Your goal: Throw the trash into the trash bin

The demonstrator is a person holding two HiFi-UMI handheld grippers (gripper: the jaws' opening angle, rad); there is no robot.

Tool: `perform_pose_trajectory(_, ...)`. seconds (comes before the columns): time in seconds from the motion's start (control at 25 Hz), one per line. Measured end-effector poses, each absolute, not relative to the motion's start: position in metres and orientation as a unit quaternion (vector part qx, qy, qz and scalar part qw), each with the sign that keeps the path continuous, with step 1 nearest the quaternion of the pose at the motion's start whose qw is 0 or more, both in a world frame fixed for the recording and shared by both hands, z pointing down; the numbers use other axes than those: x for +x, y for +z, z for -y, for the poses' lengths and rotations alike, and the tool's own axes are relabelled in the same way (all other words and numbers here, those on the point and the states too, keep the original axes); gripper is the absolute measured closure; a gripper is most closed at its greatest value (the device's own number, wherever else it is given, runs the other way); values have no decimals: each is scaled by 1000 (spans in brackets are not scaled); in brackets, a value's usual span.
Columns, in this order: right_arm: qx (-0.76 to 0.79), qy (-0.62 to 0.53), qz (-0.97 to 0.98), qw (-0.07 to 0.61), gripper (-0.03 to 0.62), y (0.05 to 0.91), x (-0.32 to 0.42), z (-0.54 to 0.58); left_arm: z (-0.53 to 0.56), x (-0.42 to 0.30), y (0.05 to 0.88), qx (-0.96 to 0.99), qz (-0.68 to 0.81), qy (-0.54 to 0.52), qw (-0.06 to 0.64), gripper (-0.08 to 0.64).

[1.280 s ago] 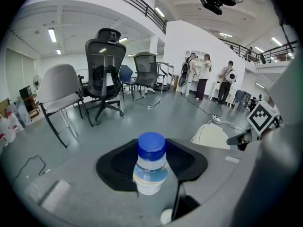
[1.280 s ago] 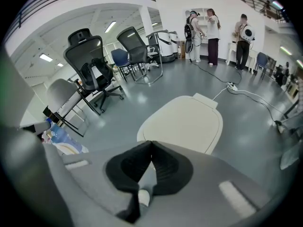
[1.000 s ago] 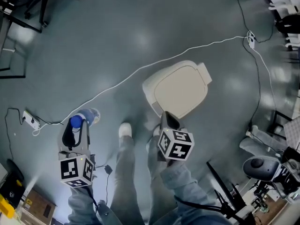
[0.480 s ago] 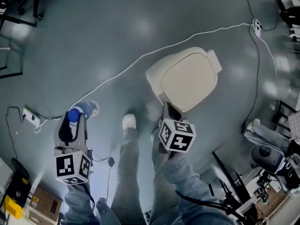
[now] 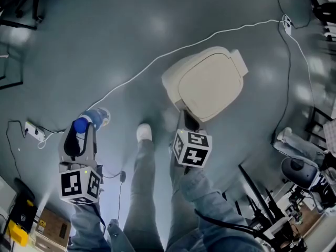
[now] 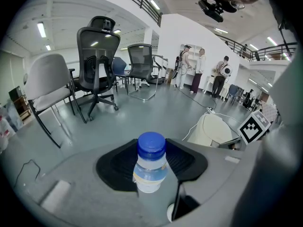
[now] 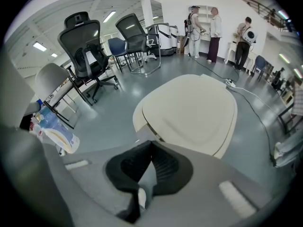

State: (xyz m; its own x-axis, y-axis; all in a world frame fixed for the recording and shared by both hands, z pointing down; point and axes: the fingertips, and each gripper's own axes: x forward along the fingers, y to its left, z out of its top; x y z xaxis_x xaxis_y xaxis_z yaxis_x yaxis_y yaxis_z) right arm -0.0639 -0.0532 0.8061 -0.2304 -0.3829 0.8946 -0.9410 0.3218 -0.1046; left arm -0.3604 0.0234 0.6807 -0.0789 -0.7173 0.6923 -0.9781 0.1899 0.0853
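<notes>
While checking the head view, find the left gripper [image 5: 83, 132] at lower left, clamped on the blue-capped bottle [image 5: 96, 117], cap outward. Find the right gripper [image 5: 187, 121] at lower centre, jaws pressed together, nothing between, tip just beside the cream trash bin [image 5: 210, 83], lid down, standing on the grey floor [image 5: 105, 41] right of centre.

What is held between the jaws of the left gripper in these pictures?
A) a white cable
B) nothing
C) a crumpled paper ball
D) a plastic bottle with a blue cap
D: the left gripper is shut on a blue-capped plastic bottle.
</notes>
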Motion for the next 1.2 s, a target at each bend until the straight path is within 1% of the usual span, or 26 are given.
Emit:
perform_pose_trajectory(0.2,476,314,710,412,589,809,-64,53,-22,-354,682,605,702,206,315,365)
perform_pose_trajectory(0.32,483,337,707,392,589,807,-60,55,-21,-351,680,606,702,205,313,365)
perform_pose_trajectory(0.52,478,354,708,381,589,806,-60,57,-23,-352,677,605,704,206,310,366)
perform_pose_trajectory(0.68,481,377,712,345,589,800,-59,58,-23,-350,673,609,702,206,306,365)
perform_pose_trajectory(0.8,494,367,723,315,589,786,-59,63,-22,-349,669,615,699,206,301,365)
perform_pose_trajectory(1.04,516,351,726,288,589,753,-43,80,-17,-330,658,629,693,198,291,365)
perform_pose_trajectory(1.2,537,348,718,273,589,724,-15,88,-2,-304,639,649,681,189,282,365)
